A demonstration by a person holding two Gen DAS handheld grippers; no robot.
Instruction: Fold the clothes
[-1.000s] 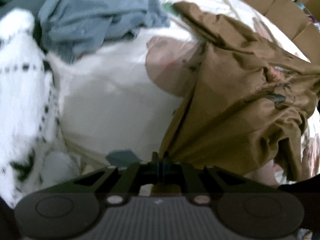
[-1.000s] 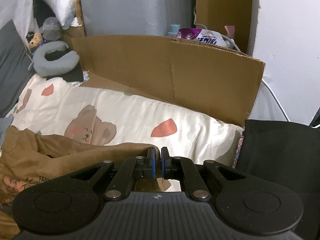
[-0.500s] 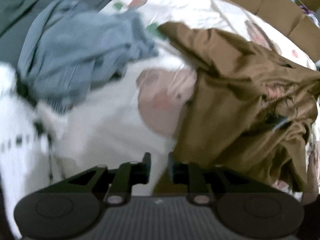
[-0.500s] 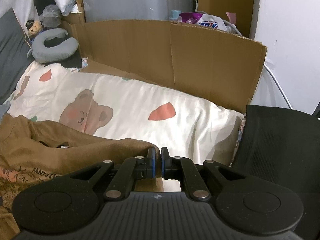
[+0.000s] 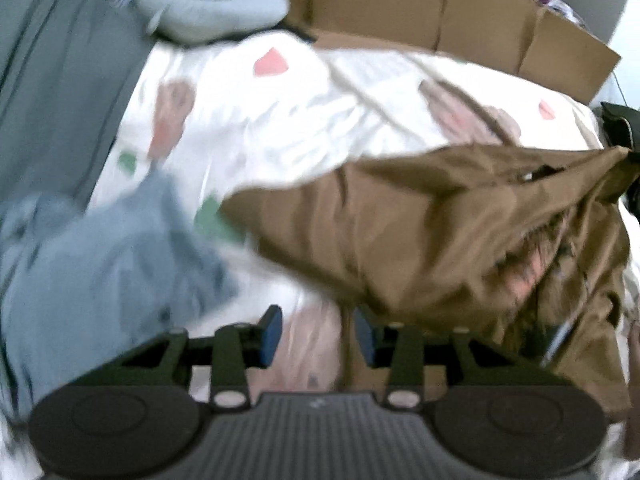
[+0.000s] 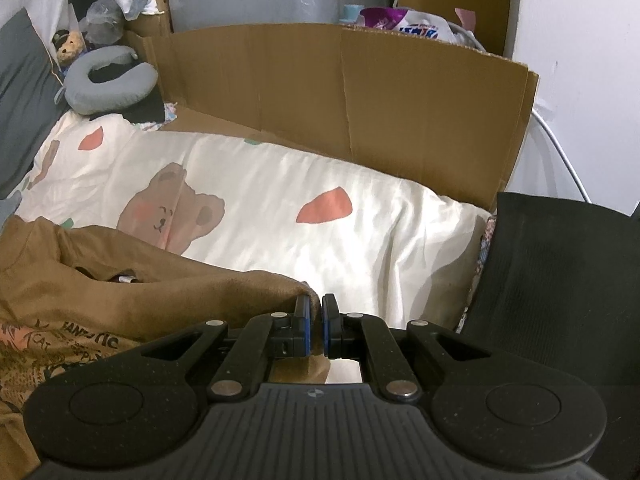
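A brown printed T-shirt (image 5: 460,232) lies crumpled on a white bear-print bedsheet (image 5: 304,120). My left gripper (image 5: 318,336) is open and empty, just left of the shirt's near edge. My right gripper (image 6: 315,322) is shut on the brown T-shirt's (image 6: 132,304) edge and holds it over the bedsheet (image 6: 304,216). The shirt stretches away to the left of the right gripper, print side showing.
A grey-blue garment (image 5: 100,272) lies heaped at the left. A grey neck pillow (image 6: 108,84) and a cardboard wall (image 6: 360,96) stand at the back of the bed. A black mesh panel (image 6: 560,280) stands at the right. A dark grey cushion (image 5: 56,100) lies far left.
My left gripper let go of the brown shirt, opened, and swung up and away from the white patterned garment. My right gripper kept its hold and shifted slightly.
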